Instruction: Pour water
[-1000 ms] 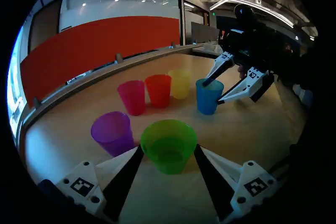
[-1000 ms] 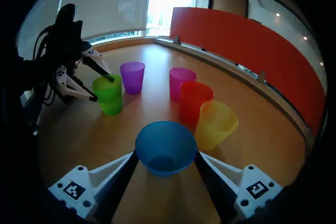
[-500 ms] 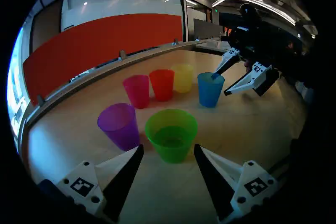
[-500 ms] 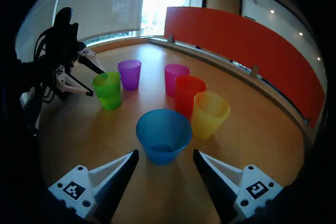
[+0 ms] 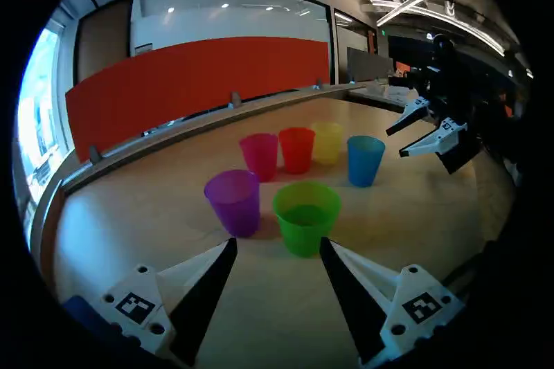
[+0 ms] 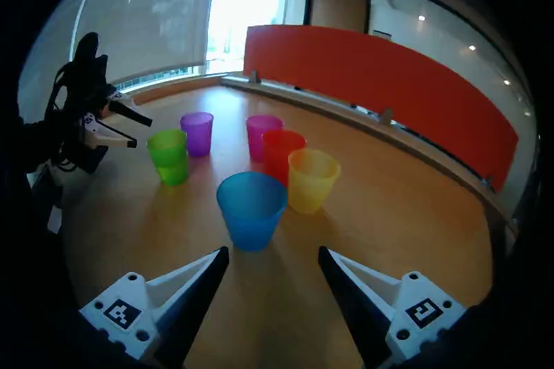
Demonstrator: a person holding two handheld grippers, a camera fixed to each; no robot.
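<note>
While both pairs of fingers stand spread wide and empty, I've got the green cup (image 5: 306, 220) upright just ahead of my left gripper (image 5: 277, 241), with the purple cup (image 5: 235, 201) beside it. The blue cup (image 6: 251, 211) stands just ahead of my right gripper (image 6: 272, 250), clear of both fingers. Yellow cup (image 6: 312, 179), red cup (image 6: 282, 154) and pink cup (image 6: 263, 135) line up beyond it on the wooden table (image 6: 401, 217).

Light: daylight through the tall glass window (image 6: 246, 16), blown out white.
Edges: fisheye bending, dim margins.
Focus: sharp.
</note>
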